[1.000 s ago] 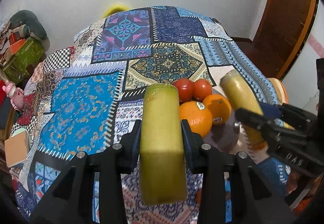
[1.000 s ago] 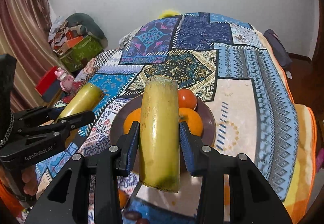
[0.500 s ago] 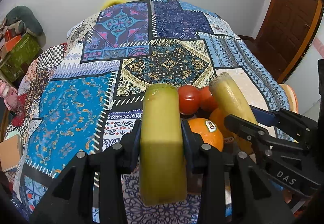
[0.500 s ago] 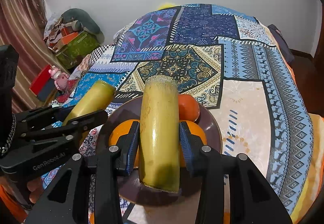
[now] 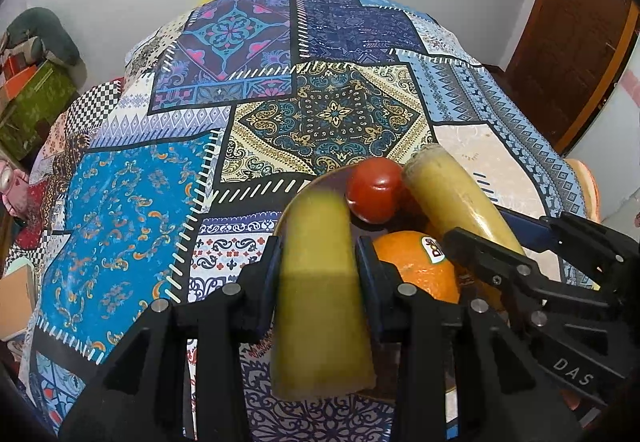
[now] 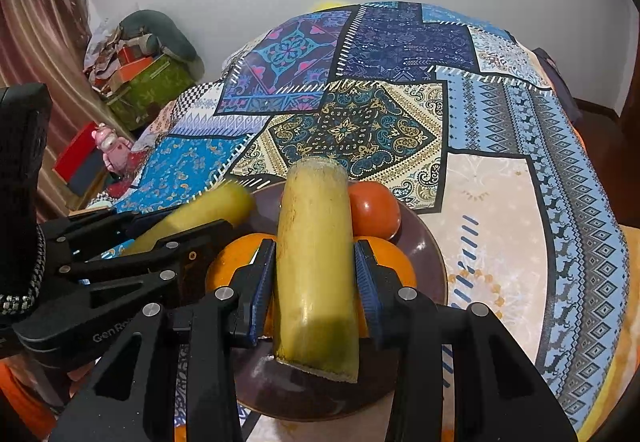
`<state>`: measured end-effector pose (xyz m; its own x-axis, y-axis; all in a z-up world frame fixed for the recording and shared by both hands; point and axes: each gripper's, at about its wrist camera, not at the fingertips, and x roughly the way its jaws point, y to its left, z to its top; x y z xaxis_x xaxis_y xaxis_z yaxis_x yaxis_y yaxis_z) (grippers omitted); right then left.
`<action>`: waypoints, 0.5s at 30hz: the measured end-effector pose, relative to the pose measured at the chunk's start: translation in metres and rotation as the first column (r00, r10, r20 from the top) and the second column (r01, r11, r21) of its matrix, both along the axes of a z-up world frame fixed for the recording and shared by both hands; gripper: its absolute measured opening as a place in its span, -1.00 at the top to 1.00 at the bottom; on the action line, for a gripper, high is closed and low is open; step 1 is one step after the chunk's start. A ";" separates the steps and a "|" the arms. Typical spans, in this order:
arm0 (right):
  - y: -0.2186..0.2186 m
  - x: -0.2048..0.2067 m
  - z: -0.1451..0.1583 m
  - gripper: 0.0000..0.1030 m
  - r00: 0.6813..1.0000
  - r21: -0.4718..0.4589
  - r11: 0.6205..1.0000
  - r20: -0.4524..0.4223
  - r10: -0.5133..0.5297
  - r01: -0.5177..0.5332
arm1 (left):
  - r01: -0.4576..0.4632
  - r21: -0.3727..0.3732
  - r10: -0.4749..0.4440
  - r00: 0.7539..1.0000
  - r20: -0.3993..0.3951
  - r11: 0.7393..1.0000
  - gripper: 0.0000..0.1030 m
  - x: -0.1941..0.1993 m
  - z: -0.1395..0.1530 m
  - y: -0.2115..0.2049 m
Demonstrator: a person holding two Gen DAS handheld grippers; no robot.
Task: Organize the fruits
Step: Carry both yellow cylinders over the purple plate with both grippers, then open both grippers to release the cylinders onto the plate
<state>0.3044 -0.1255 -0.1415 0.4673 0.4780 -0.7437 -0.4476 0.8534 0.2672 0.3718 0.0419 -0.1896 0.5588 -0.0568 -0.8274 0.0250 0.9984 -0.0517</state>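
My left gripper [image 5: 318, 262] is shut on a yellow-green banana piece [image 5: 320, 282], held over the left rim of a brown plate [image 5: 296, 198]. My right gripper [image 6: 315, 274] is shut on a second banana piece [image 6: 314, 254], held above the same plate [image 6: 428, 262]. The plate holds red tomatoes [image 5: 374, 188] [image 6: 374, 210] and oranges [image 5: 416, 270] [image 6: 236, 262], one with a sticker. Each gripper shows in the other's view: the right one [image 5: 504, 242] and the left one [image 6: 168, 230], both close over the plate.
The plate sits on a bed with a patchwork cover [image 5: 328, 114] [image 6: 352, 122]. A brown door [image 5: 576, 22] stands at the right. Boxes and clutter [image 6: 140, 74] and a pink toy [image 6: 108, 146] lie on the floor at the left.
Both grippers have moved forward and closer together over the plate, each still holding its banana piece. The plate and fruit look nearer.
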 end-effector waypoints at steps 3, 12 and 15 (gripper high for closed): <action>-0.001 -0.001 0.004 0.25 1.000 0.013 1.000 0.014 -0.001 0.001 | 0.016 -0.001 -0.016 1.000 0.003 1.000 0.50 0.001 0.004 -0.001; -0.007 -0.022 0.030 0.24 0.998 0.021 1.000 0.066 0.020 -0.021 | 0.035 0.029 -0.036 0.999 0.036 0.999 0.50 -0.019 0.025 -0.009; -0.014 -0.031 0.039 0.24 0.996 0.017 1.000 0.083 0.022 -0.024 | 0.045 0.035 -0.047 0.998 0.050 0.998 0.50 -0.033 0.036 -0.011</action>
<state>0.2730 -0.1395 -0.1026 0.5154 0.5020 -0.6945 -0.4883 0.8381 0.2434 0.3384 0.0312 -0.1540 0.5973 -0.0558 -0.8001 0.0729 0.9972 -0.0151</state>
